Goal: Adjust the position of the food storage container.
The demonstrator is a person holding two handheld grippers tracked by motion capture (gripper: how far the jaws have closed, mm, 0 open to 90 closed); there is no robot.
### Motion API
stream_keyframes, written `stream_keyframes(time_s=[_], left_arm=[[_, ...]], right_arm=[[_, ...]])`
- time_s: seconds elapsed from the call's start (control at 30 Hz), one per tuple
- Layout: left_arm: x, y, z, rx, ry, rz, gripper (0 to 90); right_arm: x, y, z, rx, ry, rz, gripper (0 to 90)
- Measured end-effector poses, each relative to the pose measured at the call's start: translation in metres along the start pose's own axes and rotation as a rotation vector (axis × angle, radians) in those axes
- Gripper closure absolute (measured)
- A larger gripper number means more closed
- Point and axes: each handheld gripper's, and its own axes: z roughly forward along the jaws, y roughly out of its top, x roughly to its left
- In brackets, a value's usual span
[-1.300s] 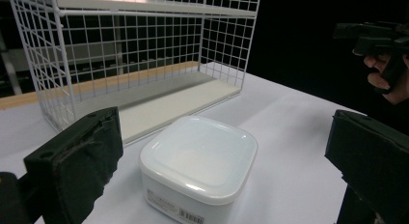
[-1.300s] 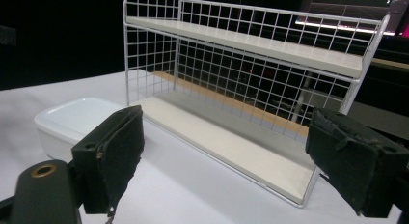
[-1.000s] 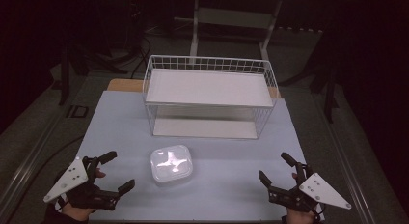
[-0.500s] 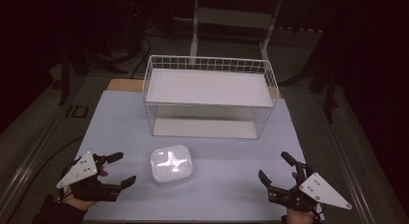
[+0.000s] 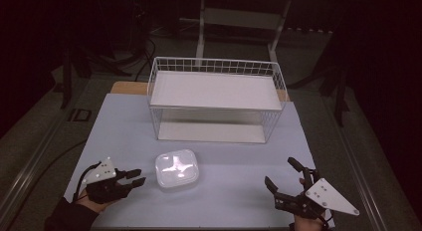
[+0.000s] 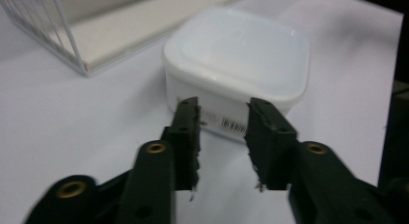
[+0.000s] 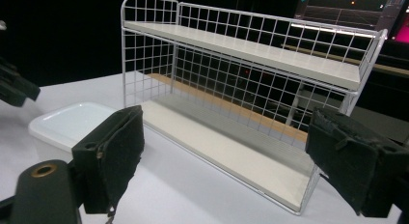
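Dark room all round, with a pale bench (image 5: 234, 191) lit in the middle of it. On the person's left, the left gripper (image 5: 133, 178) has its jaws a little apart with nothing between them, their tips just short of the near wall of a white lidded container (image 5: 177, 169); in the left gripper view that wall, with its small barcode label (image 6: 226, 121), sits straight ahead of the gap. The container is roughly square with rounded corners, so no long axis matters; it lies flat on the bench, to the right of these jaws and in front of the wire shelf rack (image 5: 216, 104), apart from it. The right gripper (image 5: 286, 183) rests near the bench's front right corner, jaws spread wide and empty, well apart from the container. By my reading the left hand is much the nearer and would only need to push forward to reach it.
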Motion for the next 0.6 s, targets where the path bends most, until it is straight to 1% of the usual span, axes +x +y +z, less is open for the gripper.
stream_keyframes(time_s=[0.03, 0.07, 0.1, 0.13, 0.17, 0.2, 0.23, 0.27, 0.3, 0.33, 0.37, 0.4, 0.43, 0.57, 0.6], left_arm=[[0.000, -0.001, 0.003, 0.017, 0.000, -0.003, 68.5], [0.000, -0.001, 0.003, 0.017, 0.000, -0.003, 71.7], [0.001, -0.003, 0.011, 0.057, 0.001, -0.004, 74.6], [0.001, -0.003, 0.014, 0.070, 0.001, -0.002, 76.8], [0.001, -0.003, 0.014, 0.070, 0.001, -0.002, 80.4], [0.000, -0.002, 0.017, 0.083, 0.002, 0.005, 82.2], [-0.001, -0.001, 0.020, 0.094, 0.004, 0.009, 86.6], [-0.001, 0.000, 0.024, 0.104, 0.003, 0.013, 88.0], [0.000, 0.001, 0.027, 0.108, 0.002, 0.014, 88.8], [0.002, 0.002, 0.034, 0.138, -0.004, 0.010, 89.0], [0.002, 0.003, 0.038, 0.148, -0.006, 0.012, 89.0], [0.002, 0.003, 0.038, 0.148, -0.006, 0.012, 89.0], [0.003, 0.003, 0.045, 0.158, -0.018, 0.006, 89.1], [0.004, 0.006, 0.050, 0.165, -0.020, 0.015, 89.1], [0.004, 0.008, 0.052, 0.162, -0.014, 0.014, 89.1]], right_arm=[[0.000, 0.000, 0.000, 0.000, -0.001, -0.001, 13.2], [0.000, 0.000, 0.000, -0.001, -0.001, -0.004, 13.2], [0.000, 0.001, 0.000, 0.000, -0.001, -0.004, 13.2], [0.000, 0.001, 0.000, -0.002, -0.001, -0.003, 13.2], [0.000, 0.000, 0.000, 0.000, -0.002, -0.002, 13.3], [-0.001, 0.000, 0.000, 0.000, -0.001, -0.001, 13.3], [-0.001, 0.000, 0.000, 0.003, -0.001, 0.001, 13.3], [-0.001, 0.000, 0.000, 0.004, 0.000, 0.000, 13.3], [-0.001, -0.001, 0.000, 0.004, 0.000, -0.001, 13.3], [-0.001, -0.001, 0.000, 0.005, -0.001, 0.000, 13.3], [-0.001, 0.000, 0.000, 0.004, -0.001, 0.001, 13.3], [-0.001, 0.000, 0.000, 0.004, -0.001, 0.001, 13.3], [-0.001, 0.000, -0.001, 0.002, 0.000, 0.000, 13.3], [-0.001, 0.000, -0.001, 0.002, -0.001, 0.001, 13.3], [-0.001, 0.000, -0.001, 0.002, -0.001, 0.000, 13.4]])
